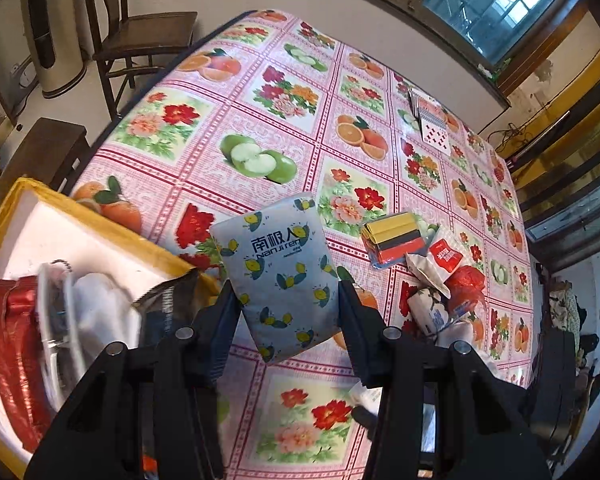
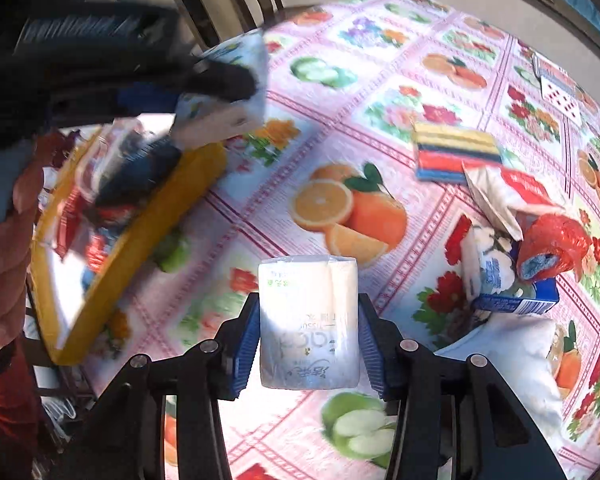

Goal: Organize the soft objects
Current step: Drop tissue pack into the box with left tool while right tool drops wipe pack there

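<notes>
Tissue pack (image 1: 278, 276), blue with lemons, sits clamped lengthwise in the left tool (image 1: 288, 300), just right of the yellow box (image 1: 4, 216) at the frame's lower left. The right tool (image 2: 308, 332) grips a white pack (image 2: 308, 320) over the counter (image 2: 380, 128), farther from the box.
</notes>
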Demonstrator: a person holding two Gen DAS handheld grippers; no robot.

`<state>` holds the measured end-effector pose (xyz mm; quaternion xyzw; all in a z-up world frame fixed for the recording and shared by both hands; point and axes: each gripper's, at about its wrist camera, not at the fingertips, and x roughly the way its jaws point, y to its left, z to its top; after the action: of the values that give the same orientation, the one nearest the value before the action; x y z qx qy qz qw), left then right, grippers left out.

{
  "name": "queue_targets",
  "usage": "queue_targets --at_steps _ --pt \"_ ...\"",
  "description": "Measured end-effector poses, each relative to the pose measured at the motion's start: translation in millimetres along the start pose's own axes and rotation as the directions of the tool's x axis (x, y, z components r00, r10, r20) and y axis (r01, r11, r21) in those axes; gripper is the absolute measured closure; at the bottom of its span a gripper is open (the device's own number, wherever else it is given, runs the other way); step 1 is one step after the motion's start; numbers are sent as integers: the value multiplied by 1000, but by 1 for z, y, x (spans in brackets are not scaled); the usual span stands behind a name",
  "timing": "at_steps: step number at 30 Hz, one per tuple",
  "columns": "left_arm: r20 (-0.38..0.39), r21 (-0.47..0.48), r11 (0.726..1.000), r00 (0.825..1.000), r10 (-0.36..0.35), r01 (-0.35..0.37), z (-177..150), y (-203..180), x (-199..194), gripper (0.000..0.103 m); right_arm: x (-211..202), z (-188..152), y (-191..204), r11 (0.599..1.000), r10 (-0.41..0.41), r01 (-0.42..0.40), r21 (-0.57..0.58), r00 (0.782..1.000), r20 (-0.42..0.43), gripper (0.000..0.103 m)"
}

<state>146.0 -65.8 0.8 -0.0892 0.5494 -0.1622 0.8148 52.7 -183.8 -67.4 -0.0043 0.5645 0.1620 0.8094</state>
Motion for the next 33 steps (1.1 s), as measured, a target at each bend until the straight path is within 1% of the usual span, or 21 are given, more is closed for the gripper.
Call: queue_targets --at_steps 3,6,9,10,13,16,19,21,22,24,25,26,27,28,29,30,31,32,33 --pt "49 4 1000 999 8 -8 -13 27 -37 56 -17 5 21 998 70 -70 -3 996 47 56" --pt "97 -6 999 995 36 -36 -33 59 -68 56 -26 17 49 988 155 -154 -27 985 81 56" --pt "127 -39 998 990 57 -53 -58 90 -87 56 -22 32 85 973 229 -224 -59 969 93 56" --pt "142 -40 996 987 81 -76 -67 98 -91 56 -16 39 96 966 254 -248 -69 963 87 56" --pt "172 -59 990 975 138 -130 -91 116 -96 56 -3 49 128 951 301 -294 -94 951 72 55" --pt "180 -86 986 971 157 -143 -112 132 -94 56 13 51 155 943 325 -318 -100 944 55 55" --pt "216 -123 970 948 232 -209 -128 146 -93 55 31 52 173 937 339 -335 -97 940 32 54" --pt "223 -146 961 938 265 -236 -137 155 -89 55 43 51 182 933 349 -346 -95 937 9 53" --pt "229 -160 956 933 276 -244 -141 158 -87 53 45 49 183 928 363 -361 -89 931 17 53" --pt "230 -189 951 931 283 -243 -149 164 -83 51 40 44 185 926 371 -366 -96 927 45 51" --pt "239 -194 947 924 298 -255 -153 163 -83 50 35 41 183 928 367 -360 -95 927 71 49" --pt "259 -201 945 916 305 -258 -156 162 -85 49 27 36 179 929 365 -357 -92 926 97 45" --pt "283 -209 945 910 304 -251 -158 161 -88 48 17 29 174 923 383 -375 -85 916 123 42" --pt "305 -217 944 902 306 -247 -162 160 -91 44 7 21 167 912 411 -404 -74 899 153 36" --pt "329 -227 940 888 322 -256 -165 158 -94 36 -1 12 159 899 437 -433 -64 880 186 27" --pt "356 -234 933 869 344 -274 -169 155 -98 31 -12 -1 150 887 458 -458 -56 859 230 23" --pt "387 -242 924 844 372 -296 -173 150 -101 25 -21 -12 142 882 465 -468 -56 845 262 19" --pt "412 -249 915 821 395 -316 -176 146 -103 26 -30 -23 134 882 464 -468 -61 835 297 18" --pt "428 -254 909 805 411 -329 -179 142 -104 25 -40 -36 126 888 449 -456 -65 828 337 18"
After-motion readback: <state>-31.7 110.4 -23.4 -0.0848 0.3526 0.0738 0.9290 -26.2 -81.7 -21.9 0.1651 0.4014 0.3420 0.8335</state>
